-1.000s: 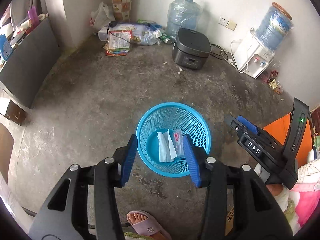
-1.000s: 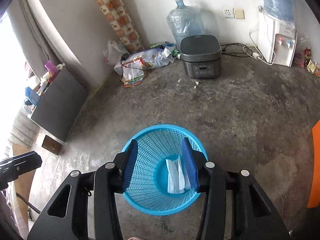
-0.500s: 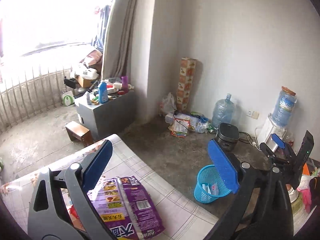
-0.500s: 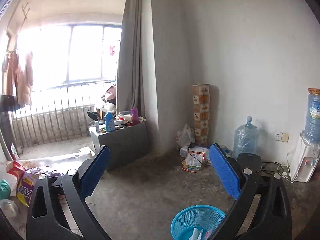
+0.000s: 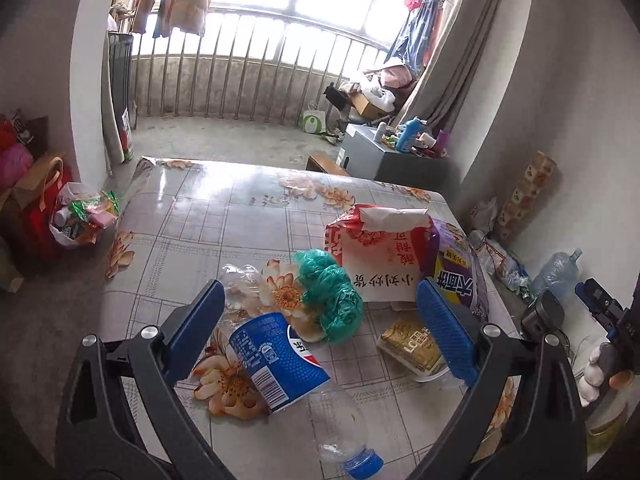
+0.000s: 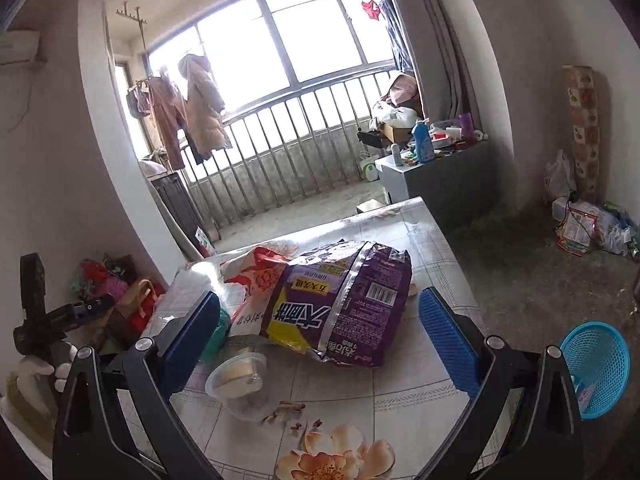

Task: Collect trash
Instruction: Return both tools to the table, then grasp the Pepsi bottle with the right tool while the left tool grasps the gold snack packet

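My left gripper [image 5: 320, 332] is open and empty above the table [image 5: 200, 232], over a crushed clear bottle with a blue label [image 5: 276, 360] and a crumpled green plastic bag [image 5: 332, 292]. A red-and-white tissue pack [image 5: 380, 256], a purple snack bag [image 5: 456, 272] and a clear plastic cup [image 5: 412, 344] lie just beyond. My right gripper [image 6: 320, 336] is open and empty over the purple snack bag [image 6: 340, 300], with the plastic cup [image 6: 240, 384] at lower left. The blue trash basket [image 6: 596, 364] stands on the floor to the right.
A grey cabinet [image 6: 444, 176] with bottles stands past the table. Bags of clutter [image 5: 80, 216] sit on the floor at the left. Water bottle and cooker [image 5: 552, 292] stand at the right wall. A balcony railing [image 5: 260, 76] runs behind.
Both grippers have swung up from over the blue basket and turned to face the table. Their jaws have opened wide. The trash on the table has come into view.
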The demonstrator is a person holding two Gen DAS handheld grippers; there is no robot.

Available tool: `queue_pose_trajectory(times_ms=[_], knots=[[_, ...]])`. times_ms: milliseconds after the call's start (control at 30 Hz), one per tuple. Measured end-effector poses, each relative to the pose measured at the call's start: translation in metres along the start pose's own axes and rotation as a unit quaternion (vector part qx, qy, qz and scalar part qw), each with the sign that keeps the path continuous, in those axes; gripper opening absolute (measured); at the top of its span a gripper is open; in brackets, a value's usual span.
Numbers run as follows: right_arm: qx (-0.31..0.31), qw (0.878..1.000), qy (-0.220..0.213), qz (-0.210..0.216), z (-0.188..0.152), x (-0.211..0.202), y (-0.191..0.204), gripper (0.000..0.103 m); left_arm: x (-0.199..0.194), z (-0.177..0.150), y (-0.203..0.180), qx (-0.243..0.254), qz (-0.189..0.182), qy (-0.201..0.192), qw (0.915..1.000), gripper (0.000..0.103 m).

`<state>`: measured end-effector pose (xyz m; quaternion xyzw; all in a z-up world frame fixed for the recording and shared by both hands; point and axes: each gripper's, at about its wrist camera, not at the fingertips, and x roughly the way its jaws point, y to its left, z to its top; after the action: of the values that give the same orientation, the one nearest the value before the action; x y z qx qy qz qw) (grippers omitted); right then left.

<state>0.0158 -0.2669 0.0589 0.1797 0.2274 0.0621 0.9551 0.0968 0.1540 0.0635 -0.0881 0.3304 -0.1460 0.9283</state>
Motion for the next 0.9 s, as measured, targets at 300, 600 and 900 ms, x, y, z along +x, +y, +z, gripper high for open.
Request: queue_pose_trajectory(times_ms=[300, 600, 900], knots=[[-0.044, 0.977, 0.153, 0.139, -0.028, 0.083, 0.115, 0.087, 0.013, -0.050, 0.064, -0.010, 0.084, 0.040, 0.9956, 0.092], [-0.111, 0.927, 0.307, 0.188, -0.065, 0.173, 0.203, 0.074, 0.042, -0.076, 0.085, -0.023, 0.038, 0.093, 0.9947, 0.051], [-0.108, 0.897, 0.395, 0.165, -0.091, 0.225, 0.214, 0.070, 0.068, -0.091, 0.082, -0.014, -0.033, 0.128, 0.9911, 0.015]])
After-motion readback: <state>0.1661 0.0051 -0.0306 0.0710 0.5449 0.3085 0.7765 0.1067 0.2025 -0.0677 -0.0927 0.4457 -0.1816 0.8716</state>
